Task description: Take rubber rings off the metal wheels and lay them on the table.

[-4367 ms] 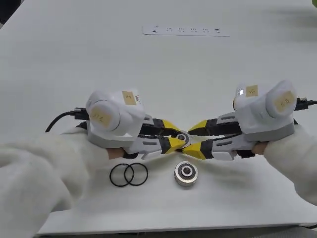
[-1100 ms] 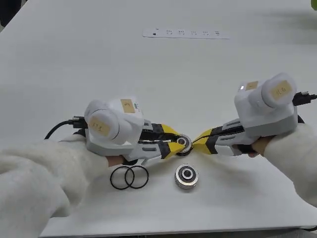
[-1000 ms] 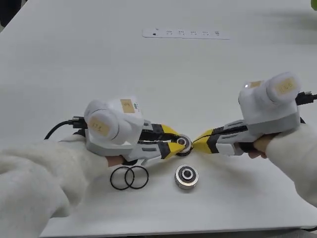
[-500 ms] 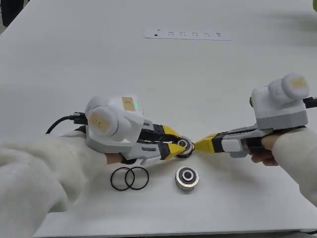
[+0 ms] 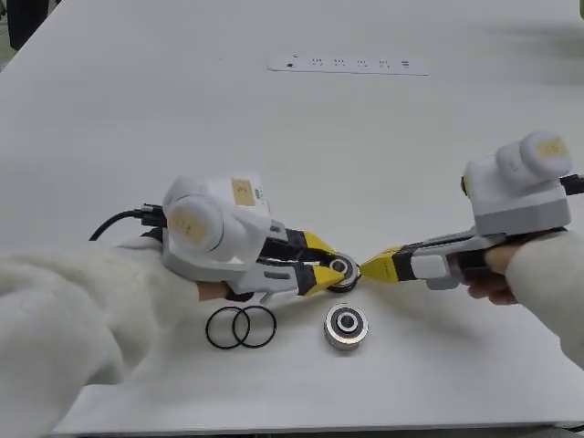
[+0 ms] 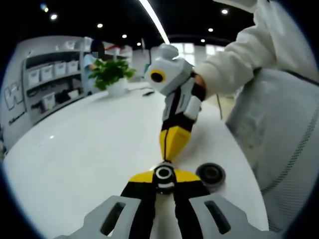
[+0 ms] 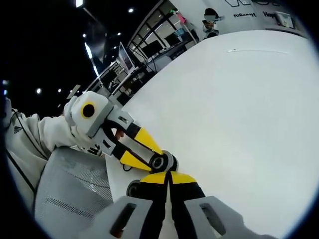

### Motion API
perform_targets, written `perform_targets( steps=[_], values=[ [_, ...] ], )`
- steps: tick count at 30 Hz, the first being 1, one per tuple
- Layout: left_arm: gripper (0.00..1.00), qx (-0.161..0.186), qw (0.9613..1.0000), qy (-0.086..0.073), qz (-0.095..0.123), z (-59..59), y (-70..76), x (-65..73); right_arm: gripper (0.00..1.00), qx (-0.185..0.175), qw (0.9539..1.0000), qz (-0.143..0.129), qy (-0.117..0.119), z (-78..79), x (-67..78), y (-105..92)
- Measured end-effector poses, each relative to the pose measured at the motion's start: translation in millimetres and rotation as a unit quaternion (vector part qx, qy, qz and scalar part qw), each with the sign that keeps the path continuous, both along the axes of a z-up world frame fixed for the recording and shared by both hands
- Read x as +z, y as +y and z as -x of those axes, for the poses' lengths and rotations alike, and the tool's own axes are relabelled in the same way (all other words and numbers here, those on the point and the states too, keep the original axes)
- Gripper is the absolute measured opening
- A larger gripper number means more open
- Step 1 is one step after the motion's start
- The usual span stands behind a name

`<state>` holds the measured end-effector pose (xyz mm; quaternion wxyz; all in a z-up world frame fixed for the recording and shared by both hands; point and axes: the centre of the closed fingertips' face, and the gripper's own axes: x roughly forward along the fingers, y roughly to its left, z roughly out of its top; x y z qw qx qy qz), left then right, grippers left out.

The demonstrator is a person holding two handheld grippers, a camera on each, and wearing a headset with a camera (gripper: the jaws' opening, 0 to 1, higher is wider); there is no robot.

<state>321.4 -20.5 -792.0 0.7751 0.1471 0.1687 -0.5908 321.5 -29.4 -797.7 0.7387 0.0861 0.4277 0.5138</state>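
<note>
Holding a small metal wheel (image 5: 343,267) steady near the front edge of the white worktop (image 5: 301,137), the left tongs (image 5: 327,270) clamp it from both sides, likely so its rubber ring can be pulled off. The right tongs (image 5: 371,268) are closed to a point against the wheel's rim; whether they pinch a ring is too small to tell. 2 loose rings (image 5: 241,327) and another wheel (image 5: 346,325) lie nearby.

At bottom centre the left gripper (image 6: 164,180) is clamping a metal wheel (image 6: 164,173). The right gripper (image 6: 173,148), jaws closed, is touching its upper edge.
</note>
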Motion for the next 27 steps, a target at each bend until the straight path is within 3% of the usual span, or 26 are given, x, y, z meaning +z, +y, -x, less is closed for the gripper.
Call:
perform_targets(
  steps=[9,18,27],
  values=[
    [0.13,-0.006,1.0000,-0.001,0.001,2.8,-1.8,0.0,0.00,0.006,0.9999,0.004,0.009,3.2,0.7,-1.1],
    [0.13,0.000,1.0000,-0.001,0.006,2.3,-1.7,0.0,0.00,-0.013,0.9997,-0.015,0.016,2.4,2.9,1.2],
    [0.13,0.008,0.9999,0.001,0.015,2.0,-1.7,-0.2,0.00,-0.017,0.9996,-0.017,0.016,2.2,3.3,1.9]
  ],
)
